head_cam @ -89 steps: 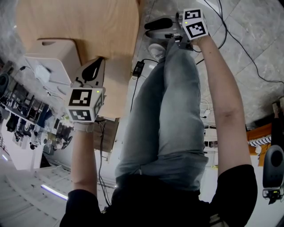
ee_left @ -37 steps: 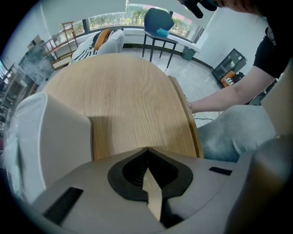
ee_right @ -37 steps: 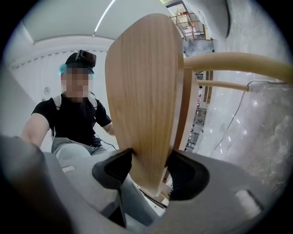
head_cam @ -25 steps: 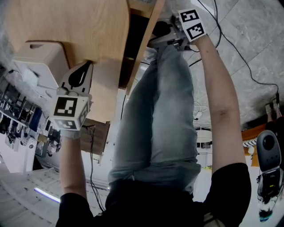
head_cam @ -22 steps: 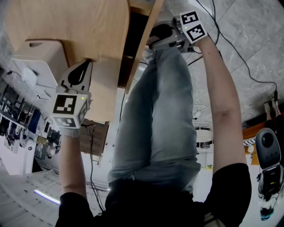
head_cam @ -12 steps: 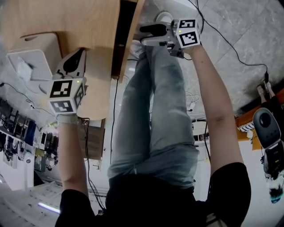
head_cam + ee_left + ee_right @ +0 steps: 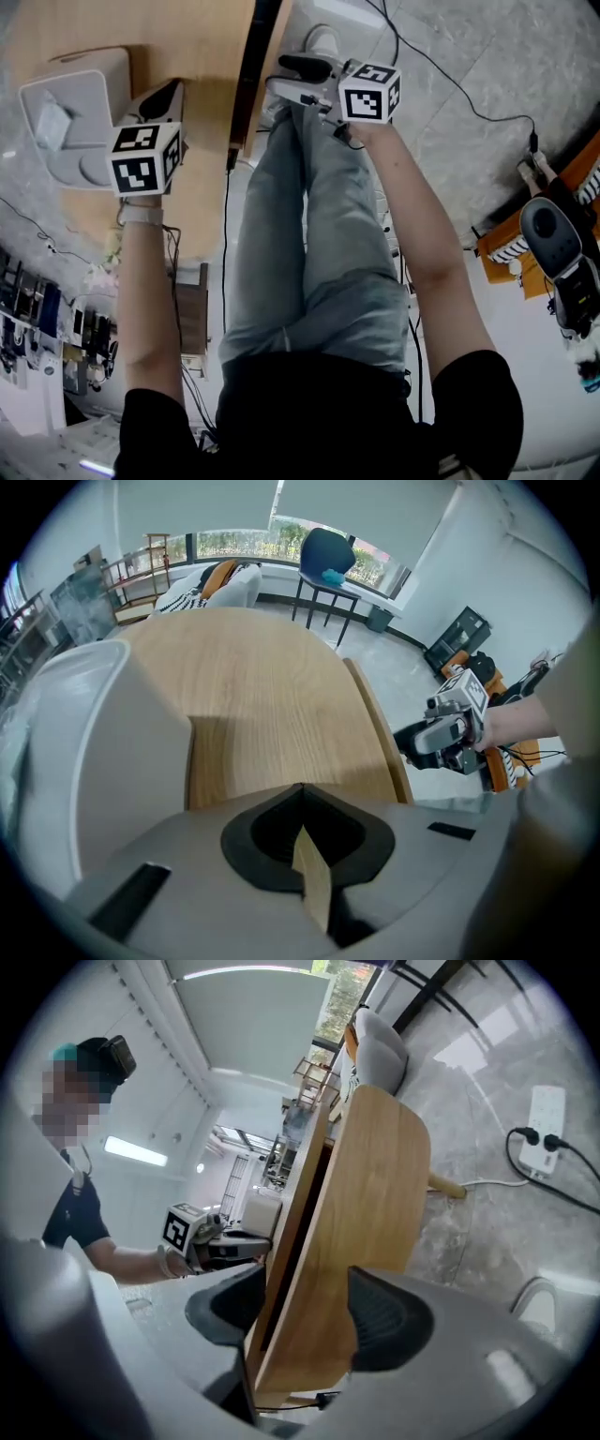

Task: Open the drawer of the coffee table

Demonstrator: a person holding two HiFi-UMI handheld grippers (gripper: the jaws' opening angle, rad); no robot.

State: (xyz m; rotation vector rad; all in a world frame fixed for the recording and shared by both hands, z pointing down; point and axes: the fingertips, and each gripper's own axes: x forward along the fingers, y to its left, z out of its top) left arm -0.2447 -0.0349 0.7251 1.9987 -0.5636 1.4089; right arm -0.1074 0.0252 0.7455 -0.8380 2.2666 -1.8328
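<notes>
The coffee table's round wooden top (image 7: 206,56) fills the upper left of the head view. My left gripper (image 7: 169,89) points steeply down at it, jaws shut with nothing between them (image 7: 302,794); contact with the wood is unclear. A narrow dark gap (image 7: 246,94) runs under the top's right edge, the drawer's place. How far out the drawer stands is unclear. My right gripper (image 7: 281,75) hovers just right of that edge, nearly level. Its jaws (image 7: 305,1288) stand open, framing the gap (image 7: 298,1213) and a wooden panel (image 7: 375,1185) farther off without touching them.
A white box (image 7: 66,122) sits on the table top left of my left gripper. The person's legs (image 7: 309,234) stand right of the table. Cables (image 7: 450,84) and a power strip (image 7: 546,1129) lie on the stone floor. A dark device (image 7: 555,253) stands at the right edge.
My right gripper has risen from low beside the table's edge and swung up towards level, jaws unchanged. The dark gap looks narrower as the head view shifted. My left gripper stayed over the top.
</notes>
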